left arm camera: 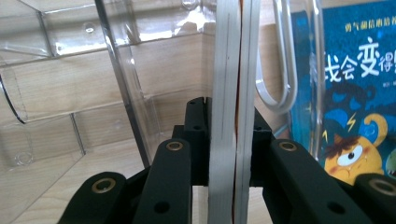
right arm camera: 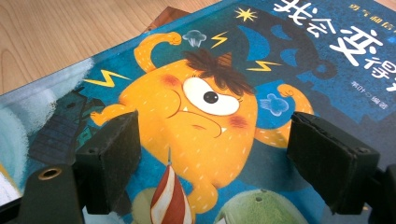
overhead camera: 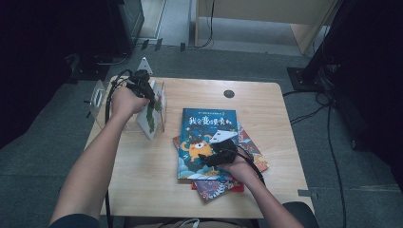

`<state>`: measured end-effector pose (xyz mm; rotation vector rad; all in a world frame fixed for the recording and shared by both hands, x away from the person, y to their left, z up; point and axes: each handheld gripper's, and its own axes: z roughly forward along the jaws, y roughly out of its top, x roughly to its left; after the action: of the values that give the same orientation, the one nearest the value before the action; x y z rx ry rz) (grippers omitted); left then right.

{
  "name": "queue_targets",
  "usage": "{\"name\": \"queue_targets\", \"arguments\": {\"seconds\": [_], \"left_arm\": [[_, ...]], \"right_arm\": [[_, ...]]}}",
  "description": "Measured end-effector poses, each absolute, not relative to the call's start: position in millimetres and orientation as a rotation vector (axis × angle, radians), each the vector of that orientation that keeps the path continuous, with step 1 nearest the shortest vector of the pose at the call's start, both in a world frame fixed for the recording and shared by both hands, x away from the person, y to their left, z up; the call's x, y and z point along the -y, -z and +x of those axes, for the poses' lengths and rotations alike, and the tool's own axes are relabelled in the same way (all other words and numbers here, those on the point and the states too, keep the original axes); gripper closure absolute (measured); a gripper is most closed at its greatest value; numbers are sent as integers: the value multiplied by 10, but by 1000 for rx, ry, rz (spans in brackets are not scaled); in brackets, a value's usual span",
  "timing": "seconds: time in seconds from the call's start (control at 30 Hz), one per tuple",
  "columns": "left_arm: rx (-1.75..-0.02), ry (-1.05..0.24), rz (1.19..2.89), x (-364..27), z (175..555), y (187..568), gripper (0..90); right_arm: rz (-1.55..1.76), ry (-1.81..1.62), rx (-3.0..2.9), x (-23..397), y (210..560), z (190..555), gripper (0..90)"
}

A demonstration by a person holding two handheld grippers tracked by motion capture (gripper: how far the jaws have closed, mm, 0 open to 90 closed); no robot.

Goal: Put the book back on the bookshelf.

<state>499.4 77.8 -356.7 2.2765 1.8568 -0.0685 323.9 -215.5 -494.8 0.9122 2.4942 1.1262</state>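
Book [left arm camera: 231, 116], thin and white-edged, upright and pinched between the jaws of the left gripper [left arm camera: 231, 140], pads pressed on both covers. Held inside or right at the clear acrylic rack [left arm camera: 116, 70] at the table's far left corner; hard to tell from the glare whether its lower edge touches the rack's floor. Seen from above as a pale, green-printed cover [overhead camera: 150, 116] standing on edge among the rack's dividers, under the left hand [overhead camera: 124, 100]. Wooden table [overhead camera: 142, 175] bare between rack and stack. Further right, a small stack of picture books, blue monster book [overhead camera: 205, 140] on top, lying flat near the table's middle, red-covered ones [overhead camera: 216, 186] poking out beneath at the near edge and to the right. Right gripper [right arm camera: 212, 149] resting low over the blue cover, jaws spread wide on either side of the orange monster, nothing between the pads. Right hand [overhead camera: 242, 168] over the stack's near right corner.
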Motion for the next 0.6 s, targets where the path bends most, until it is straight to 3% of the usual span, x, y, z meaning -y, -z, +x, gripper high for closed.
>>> {"name": "queue_targets", "arguments": {"seconds": [0.6], "left_arm": [[-1897, 83, 2261, -741, 5094, 3660, 772]], "right_arm": [[913, -1127, -2495, 2156, 4948, 3239, 172]]}}
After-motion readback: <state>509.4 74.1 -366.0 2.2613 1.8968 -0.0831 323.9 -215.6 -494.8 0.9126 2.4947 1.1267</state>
